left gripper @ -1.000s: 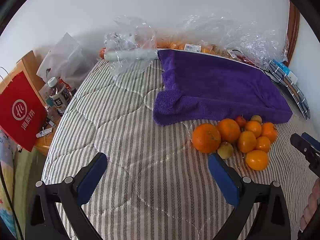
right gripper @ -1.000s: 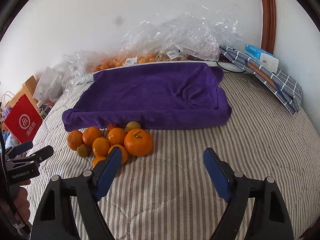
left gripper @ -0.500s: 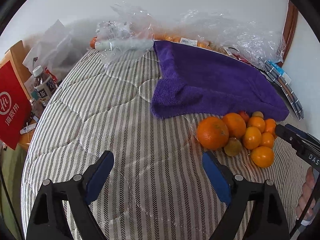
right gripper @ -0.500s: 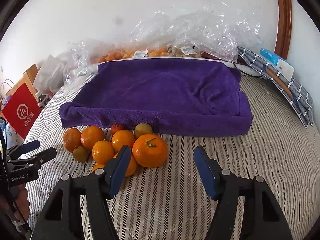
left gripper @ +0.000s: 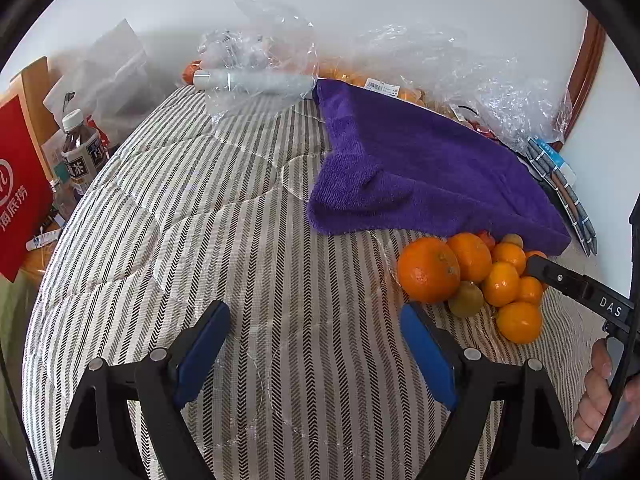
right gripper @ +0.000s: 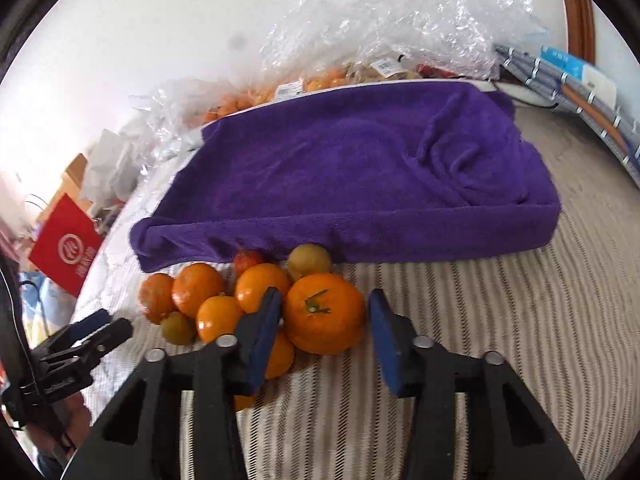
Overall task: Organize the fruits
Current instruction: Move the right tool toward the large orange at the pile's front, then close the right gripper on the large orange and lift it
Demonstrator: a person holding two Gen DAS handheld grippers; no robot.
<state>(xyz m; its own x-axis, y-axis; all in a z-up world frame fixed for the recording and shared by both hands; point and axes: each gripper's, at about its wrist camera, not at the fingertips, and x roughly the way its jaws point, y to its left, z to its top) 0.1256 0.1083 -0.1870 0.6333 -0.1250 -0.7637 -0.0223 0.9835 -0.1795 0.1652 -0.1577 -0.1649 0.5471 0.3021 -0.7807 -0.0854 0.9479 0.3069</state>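
Observation:
A pile of several oranges, small greenish fruits and a red one lies on the striped bed in front of a purple towel (right gripper: 360, 176). In the right wrist view my right gripper (right gripper: 324, 320) is open with its blue pads on either side of the big orange with a green stem (right gripper: 324, 316), not closed on it. In the left wrist view my left gripper (left gripper: 316, 344) is open and empty over bare bedding, left of the pile; the nearest large orange (left gripper: 428, 270) lies just beyond its right pad. The right gripper's finger (left gripper: 576, 284) reaches into the pile from the right.
Clear plastic bags holding more fruit (right gripper: 392, 40) line the wall behind the towel. A red paper bag (left gripper: 20, 188) and a bottle (left gripper: 82, 152) stand off the bed's left edge. Striped folders (right gripper: 576, 92) lie at the back right.
My right gripper moved forward and down onto the pile, now straddling the big stemmed orange. My left gripper moved slightly closer to the pile and stayed open.

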